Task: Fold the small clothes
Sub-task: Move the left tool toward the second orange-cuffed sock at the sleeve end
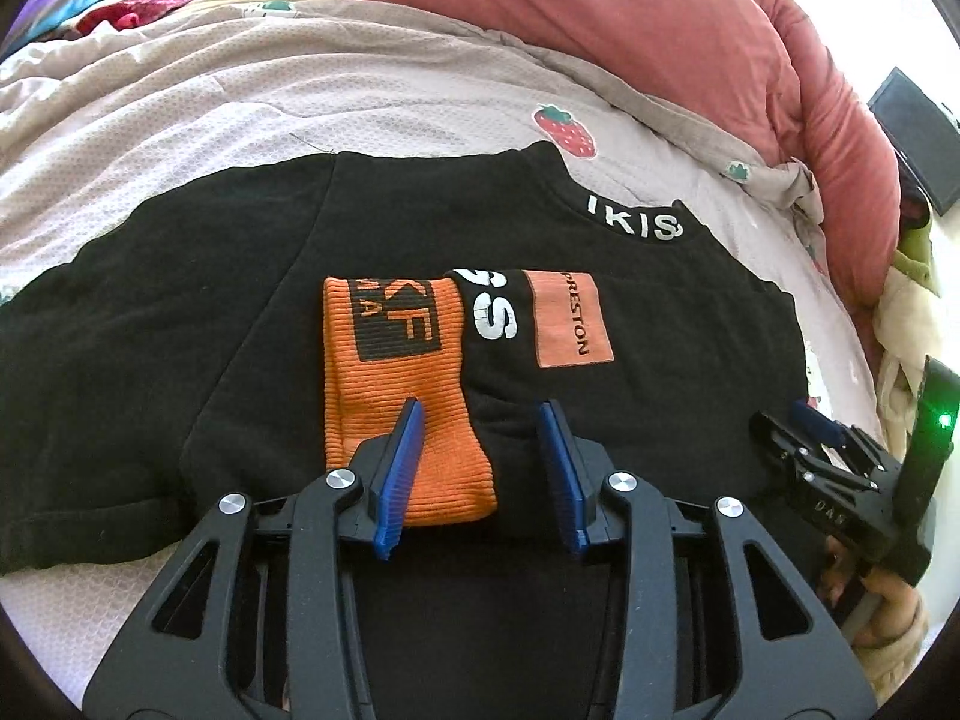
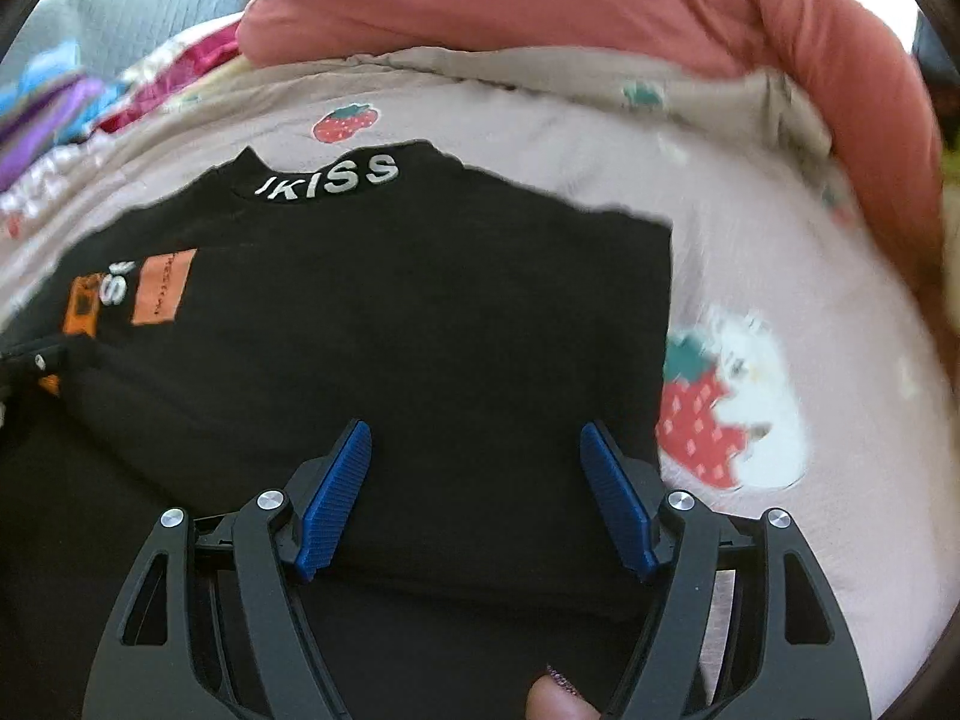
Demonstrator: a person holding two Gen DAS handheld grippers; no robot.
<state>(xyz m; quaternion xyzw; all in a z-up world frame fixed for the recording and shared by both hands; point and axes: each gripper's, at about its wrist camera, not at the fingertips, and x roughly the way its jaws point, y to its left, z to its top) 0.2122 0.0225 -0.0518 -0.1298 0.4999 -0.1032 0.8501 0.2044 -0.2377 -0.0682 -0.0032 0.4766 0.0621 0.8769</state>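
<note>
Lying flat on the strawberry-print bed cover [image 1: 180,138], black sweater [image 1: 420,228], orange cuff [image 1: 396,372] folded across chest. Left tongs [image 1: 480,420] parted over cuff, seemingly not gripping. Right tongs [image 2: 474,444] spread wide above sweater.

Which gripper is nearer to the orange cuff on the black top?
Left. The left gripper hangs right over the orange cuff, jaws open. The right gripper is over the top's other side, away from the cuff.

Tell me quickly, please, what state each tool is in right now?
Left tool: open, holding nothing, above the orange cuff.
Right tool: open, holding nothing, over the black top.
</note>
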